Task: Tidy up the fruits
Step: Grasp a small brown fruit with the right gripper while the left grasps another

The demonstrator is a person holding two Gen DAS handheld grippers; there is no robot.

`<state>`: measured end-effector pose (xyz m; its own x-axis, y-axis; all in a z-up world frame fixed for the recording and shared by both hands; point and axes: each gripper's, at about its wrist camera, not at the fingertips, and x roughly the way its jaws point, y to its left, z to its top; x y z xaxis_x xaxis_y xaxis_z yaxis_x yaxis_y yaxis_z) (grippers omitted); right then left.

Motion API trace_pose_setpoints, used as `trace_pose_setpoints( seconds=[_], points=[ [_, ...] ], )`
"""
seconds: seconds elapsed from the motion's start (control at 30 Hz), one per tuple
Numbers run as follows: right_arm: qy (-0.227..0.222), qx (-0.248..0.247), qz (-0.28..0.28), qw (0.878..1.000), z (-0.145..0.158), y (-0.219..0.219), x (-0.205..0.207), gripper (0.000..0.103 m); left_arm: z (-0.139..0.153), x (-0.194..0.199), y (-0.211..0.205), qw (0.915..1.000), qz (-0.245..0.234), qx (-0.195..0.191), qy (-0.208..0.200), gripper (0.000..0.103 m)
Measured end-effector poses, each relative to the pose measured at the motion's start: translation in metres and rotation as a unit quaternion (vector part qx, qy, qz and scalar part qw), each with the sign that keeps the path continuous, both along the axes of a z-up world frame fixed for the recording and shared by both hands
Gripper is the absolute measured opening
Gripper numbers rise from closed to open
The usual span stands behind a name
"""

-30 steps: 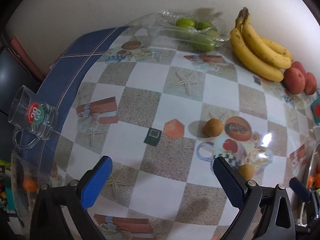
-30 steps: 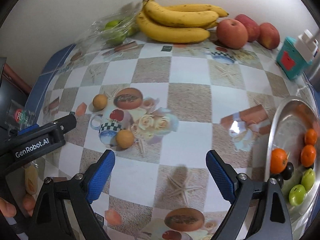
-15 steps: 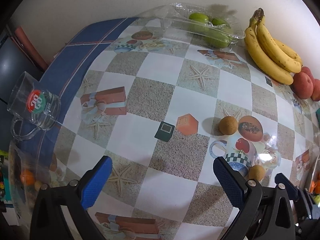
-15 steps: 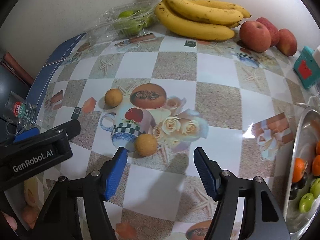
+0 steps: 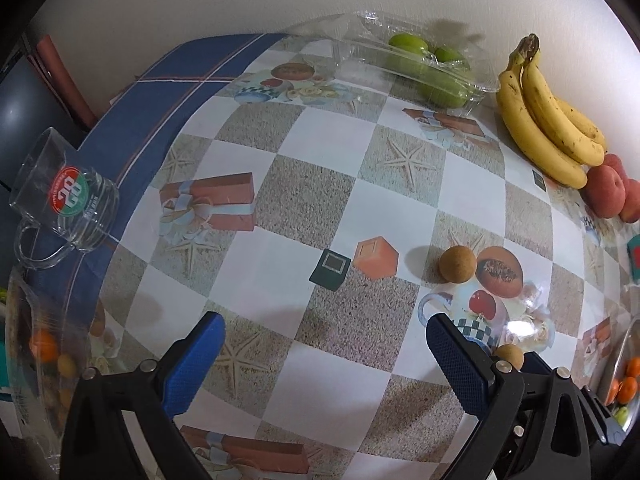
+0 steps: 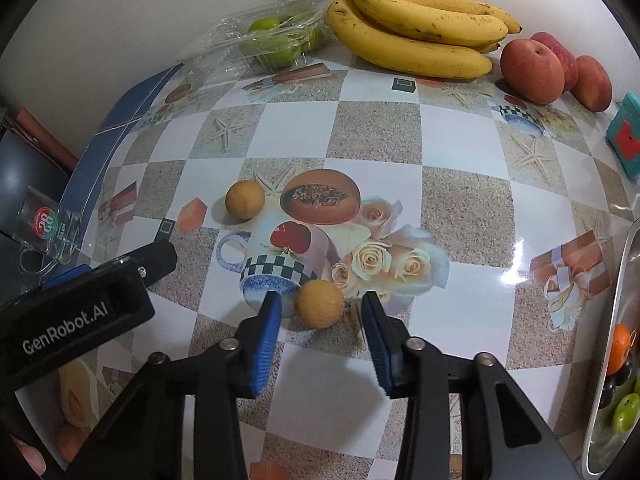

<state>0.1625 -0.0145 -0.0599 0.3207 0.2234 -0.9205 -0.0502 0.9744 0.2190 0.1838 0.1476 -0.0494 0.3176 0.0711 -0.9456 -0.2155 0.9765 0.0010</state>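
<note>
Right gripper (image 6: 320, 316) moved in over near brown fruit (image 6: 319, 303); jaws narrowed around it, not touching.

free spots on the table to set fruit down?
Widest bare stretch: mid-table between the bananas and the near brown fruit. Also open between the mug and the far brown fruit. Crowded: the back wall, with the green-fruit pack and apples.
</note>
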Motion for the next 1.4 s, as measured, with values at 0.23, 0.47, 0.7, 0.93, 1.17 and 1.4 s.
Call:
trace_pose_setpoints(
  seconds=[0.23, 0.47, 0.7, 0.93, 1.17, 1.4],
  points=[
    [0.005, 0.017, -0.008, 1.000, 0.000, -0.003, -0.001, 0.030, 0.002, 0.000, 0.003, 0.9999, 0.007, -0.008, -0.006, 0.100],
    [0.005, 0.035, -0.011, 0.999, 0.001, -0.006, -0.002, 0.027, 0.003, 0.000, 0.002, 1.0000, 0.005, -0.002, -0.007, 0.100],
    [-0.006, 0.056, -0.021, 0.998, 0.010, -0.018, -0.002, 0.027, 0.001, 0.001, -0.004, 0.9998, -0.010, -0.014, -0.012, 0.094],
    [-0.015, 0.065, -0.065, 0.996, 0.017, -0.055, -0.001, 0.027, 0.001, 0.002, -0.013, 0.9989, -0.022, -0.035, -0.021, 0.092],
    [-0.026, 0.069, -0.110, 0.991, 0.027, -0.090, -0.001, 0.027, 0.000, 0.007, -0.028, 0.9964, -0.038, -0.065, -0.040, 0.080],
    [-0.036, 0.080, -0.131, 0.988, 0.036, -0.111, -0.006, 0.026, 0.001, 0.013, -0.039, 0.9928, -0.045, -0.084, -0.072, 0.057]
  ],
)
